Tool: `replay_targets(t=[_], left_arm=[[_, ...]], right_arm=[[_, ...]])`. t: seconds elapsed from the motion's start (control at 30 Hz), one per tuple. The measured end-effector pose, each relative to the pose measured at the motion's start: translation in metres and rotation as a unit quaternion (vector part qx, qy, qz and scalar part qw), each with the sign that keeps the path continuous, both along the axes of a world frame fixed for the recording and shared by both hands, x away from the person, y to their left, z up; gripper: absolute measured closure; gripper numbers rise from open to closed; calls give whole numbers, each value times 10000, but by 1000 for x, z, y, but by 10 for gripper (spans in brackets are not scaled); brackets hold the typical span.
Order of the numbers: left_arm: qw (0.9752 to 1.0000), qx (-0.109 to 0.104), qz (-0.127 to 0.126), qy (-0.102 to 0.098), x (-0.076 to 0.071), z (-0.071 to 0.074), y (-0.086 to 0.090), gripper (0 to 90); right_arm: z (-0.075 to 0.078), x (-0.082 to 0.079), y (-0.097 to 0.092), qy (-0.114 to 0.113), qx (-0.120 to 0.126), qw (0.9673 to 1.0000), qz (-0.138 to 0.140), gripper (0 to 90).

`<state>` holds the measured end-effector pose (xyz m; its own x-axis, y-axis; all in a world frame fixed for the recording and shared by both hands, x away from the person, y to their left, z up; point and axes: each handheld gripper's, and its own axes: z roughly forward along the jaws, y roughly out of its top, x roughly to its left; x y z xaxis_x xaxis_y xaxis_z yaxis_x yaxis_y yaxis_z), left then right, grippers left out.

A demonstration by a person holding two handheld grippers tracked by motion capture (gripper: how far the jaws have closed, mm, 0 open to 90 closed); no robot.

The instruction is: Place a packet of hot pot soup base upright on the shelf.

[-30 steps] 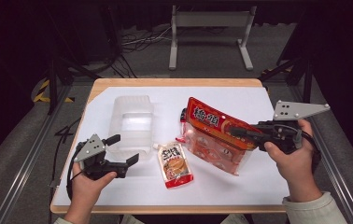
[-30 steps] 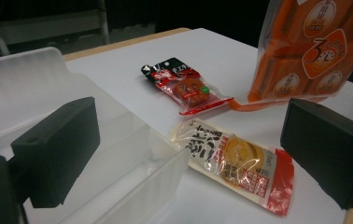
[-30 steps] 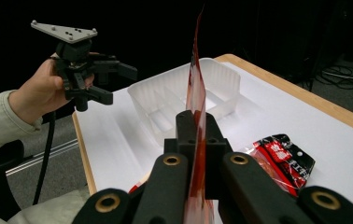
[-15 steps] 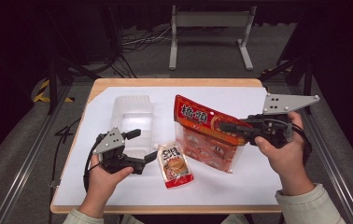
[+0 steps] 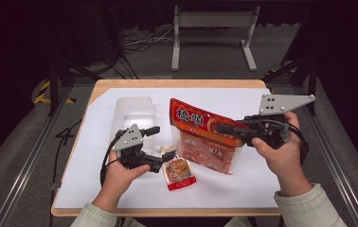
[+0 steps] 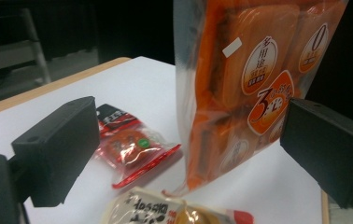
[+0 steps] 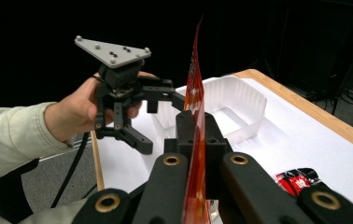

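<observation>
High view, looking down on a white-covered table (image 5: pixel 120 194) with a wooden edge: a person in pale sleeves works a gripper in each hand. At right, the right gripper (image 5: pixel 222 128) is clenched on the top edge of a large orange-red snack bag (image 5: pixel 201 137), lifting that end so the bag hangs tilted above the tabletop, its clear lower part showing orange packets inside. The right gripper view confirms the hold, with the bag's thin red edge (image 7: pixel 195 116) pinched between the two black jaws and standing upright between them.

At left, the left gripper (image 5: pixel 163 143) has its jaws spread wide and holds nothing; it sits just beside the bag's lower left corner. The left gripper view looks between its two parted jaws at the hanging bag (image 6: pixel 244 88), whose bottom corner reaches close to the tabletop.

A small sauce sachet (image 5: pixel 179 172) with a red lower edge lies flat on the table right below the left gripper, near the front edge. Another small red packet (image 6: pixel 130 142) lies on the white surface beyond the bag in the left gripper view. A clear plastic tray (image 5: pixel 134 116) rests on the table behind the left gripper, toward the far side, and appears as a white-walled tray (image 7: pixel 233 105) in the right gripper view
</observation>
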<state>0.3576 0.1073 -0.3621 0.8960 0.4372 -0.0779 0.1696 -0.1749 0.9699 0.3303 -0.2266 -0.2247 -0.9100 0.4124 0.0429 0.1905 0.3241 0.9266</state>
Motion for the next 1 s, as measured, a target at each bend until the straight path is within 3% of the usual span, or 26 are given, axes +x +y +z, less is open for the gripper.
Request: replay_targets(t=[0.17, 0.5, 0.8, 1.0], left_arm=[[9990, -196, -262, 290, 7, -4, -12, 36], [9971, -250, -561, 441, 18, -10, -28, 48], [9953, -273, -884, 300, 24, -16, -38, 48], [9923, -280, -1188, 196, 24, -15, -47, 63]], right_arm=[[-1, 1, 1, -25, -9, 10000, 60, 900], [-4, 1, 3, -37, 49, 9999, 137, 900], [-6, 1, 5, -44, 104, 9997, 205, 900], [-8, 1, 7, -55, 91, 9996, 258, 900]])
